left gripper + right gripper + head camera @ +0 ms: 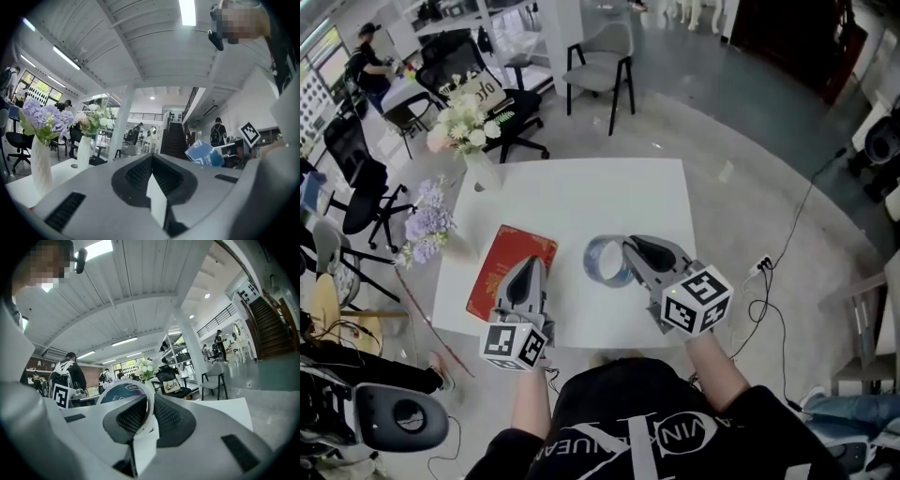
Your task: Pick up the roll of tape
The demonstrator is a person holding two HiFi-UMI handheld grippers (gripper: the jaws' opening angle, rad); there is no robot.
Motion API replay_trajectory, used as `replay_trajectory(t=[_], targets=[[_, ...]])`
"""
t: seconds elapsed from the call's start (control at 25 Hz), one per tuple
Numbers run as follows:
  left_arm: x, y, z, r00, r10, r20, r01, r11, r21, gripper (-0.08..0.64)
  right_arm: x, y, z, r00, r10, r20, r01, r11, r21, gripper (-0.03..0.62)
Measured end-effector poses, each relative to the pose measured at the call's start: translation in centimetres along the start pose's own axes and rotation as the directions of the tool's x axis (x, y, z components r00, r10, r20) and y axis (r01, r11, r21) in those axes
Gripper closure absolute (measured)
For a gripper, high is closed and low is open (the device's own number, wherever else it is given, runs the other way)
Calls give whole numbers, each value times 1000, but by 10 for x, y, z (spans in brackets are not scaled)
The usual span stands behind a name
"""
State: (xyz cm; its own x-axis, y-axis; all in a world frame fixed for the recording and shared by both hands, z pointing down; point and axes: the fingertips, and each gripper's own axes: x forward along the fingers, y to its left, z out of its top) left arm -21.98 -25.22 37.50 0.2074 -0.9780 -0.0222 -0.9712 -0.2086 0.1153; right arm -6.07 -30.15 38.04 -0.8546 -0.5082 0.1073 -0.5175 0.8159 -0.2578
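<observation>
Looking down in the head view, the right gripper (630, 247) is gripping the roll of tape (602, 264) over the white table (581, 192), and the left gripper (528, 262) is hovering above a red book (492, 272). In the left gripper view, its jaws are sitting together, empty. In the right gripper view, the jaws are pinching the tape's wall, one inside the ring and one outside.

Roll of tape (205, 154): brand print, seemingly "deli". Cushion (171, 386) on black chair (164, 372): script word, roughly "Sofo".
</observation>
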Motion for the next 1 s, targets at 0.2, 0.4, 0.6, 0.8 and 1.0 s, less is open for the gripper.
replay_trajectory(t=[0.2,0.4,0.6,0.8,1.0], targets=[[-1,0,8,1000,0,12,0,1000,6,557,1,1,4,1000,2,10,-2,1000,0,532],[0,3,14,1000,-2,27,2,1000,14,557,5,1,7,1000,1,20,-1,1000,-6,532],[0,4,14,1000,-3,27,2,1000,15,557,5,1,8,1000,-1,25,1,1000,-5,532],[1,3,13,1000,-5,23,4,1000,11,557,5,2,8,1000,-1,24,1,1000,-9,532],[1,3,8,1000,-9,11,9,1000,6,557,5,0,4,1000,-10,18,10,1000,-4,531]])
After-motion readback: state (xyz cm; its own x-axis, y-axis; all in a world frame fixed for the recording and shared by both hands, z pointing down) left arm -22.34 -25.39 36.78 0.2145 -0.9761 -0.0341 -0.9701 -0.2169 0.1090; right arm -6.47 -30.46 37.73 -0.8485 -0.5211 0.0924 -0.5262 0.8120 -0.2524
